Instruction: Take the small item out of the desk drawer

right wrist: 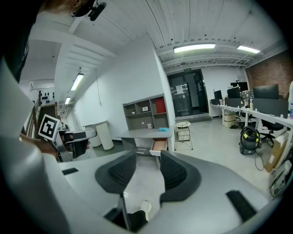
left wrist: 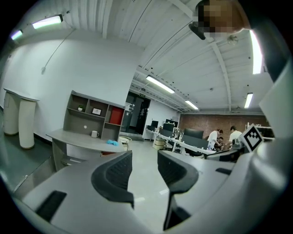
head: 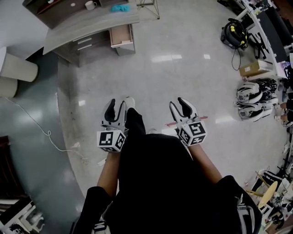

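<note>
A grey desk (head: 87, 25) stands far ahead at the upper left of the head view, with its top drawer (head: 121, 36) pulled out; the drawer's inside looks bare wood and no small item shows from here. The right gripper view shows the same open drawer (right wrist: 159, 146) under the desk (right wrist: 145, 134). My left gripper (head: 116, 110) and right gripper (head: 180, 108) are held out at waist height, well short of the desk. Both are open with nothing between their jaws. The left gripper view has the desk (left wrist: 82, 140) at mid-left.
A white mug (head: 90, 5) and a blue cloth (head: 120, 8) lie on the desk top. A wire stool (right wrist: 183, 130) stands right of the desk. A white cable (head: 34, 123) runs over the floor at left. Helmets, a box (head: 254, 68) and a vacuum (head: 233, 33) line the right side.
</note>
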`<state>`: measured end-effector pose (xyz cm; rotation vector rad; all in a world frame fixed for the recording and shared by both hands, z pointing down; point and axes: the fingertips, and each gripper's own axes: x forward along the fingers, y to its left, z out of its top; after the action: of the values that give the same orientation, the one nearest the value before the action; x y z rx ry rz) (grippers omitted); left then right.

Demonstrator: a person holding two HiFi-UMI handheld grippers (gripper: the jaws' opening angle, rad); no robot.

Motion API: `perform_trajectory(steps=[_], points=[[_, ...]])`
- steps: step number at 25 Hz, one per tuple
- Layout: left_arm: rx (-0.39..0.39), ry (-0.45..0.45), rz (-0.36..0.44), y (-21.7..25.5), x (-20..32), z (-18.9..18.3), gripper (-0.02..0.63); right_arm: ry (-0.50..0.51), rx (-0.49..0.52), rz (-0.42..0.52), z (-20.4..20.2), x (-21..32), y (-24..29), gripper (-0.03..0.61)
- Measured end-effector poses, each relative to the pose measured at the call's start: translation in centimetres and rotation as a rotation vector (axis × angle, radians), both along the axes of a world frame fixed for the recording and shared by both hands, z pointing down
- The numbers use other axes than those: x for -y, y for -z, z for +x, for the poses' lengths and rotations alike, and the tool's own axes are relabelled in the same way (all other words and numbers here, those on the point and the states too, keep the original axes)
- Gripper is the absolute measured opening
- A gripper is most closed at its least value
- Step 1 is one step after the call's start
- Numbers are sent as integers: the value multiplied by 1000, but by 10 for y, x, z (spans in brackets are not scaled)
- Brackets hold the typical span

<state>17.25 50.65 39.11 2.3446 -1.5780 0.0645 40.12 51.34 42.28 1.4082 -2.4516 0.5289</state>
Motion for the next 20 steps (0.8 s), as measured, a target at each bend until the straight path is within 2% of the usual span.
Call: perform_trajectory(steps=[6, 13, 20], points=[[-41, -2, 18, 7, 77, -19, 150, 2, -27, -12, -19, 73, 5, 152], [-38, 14, 2, 11, 164, -79, 150, 10, -31, -28, -73, 173, 14, 152], [-60, 5, -27, 6, 223, -130, 150, 56, -50, -36, -139, 254, 18, 152]])
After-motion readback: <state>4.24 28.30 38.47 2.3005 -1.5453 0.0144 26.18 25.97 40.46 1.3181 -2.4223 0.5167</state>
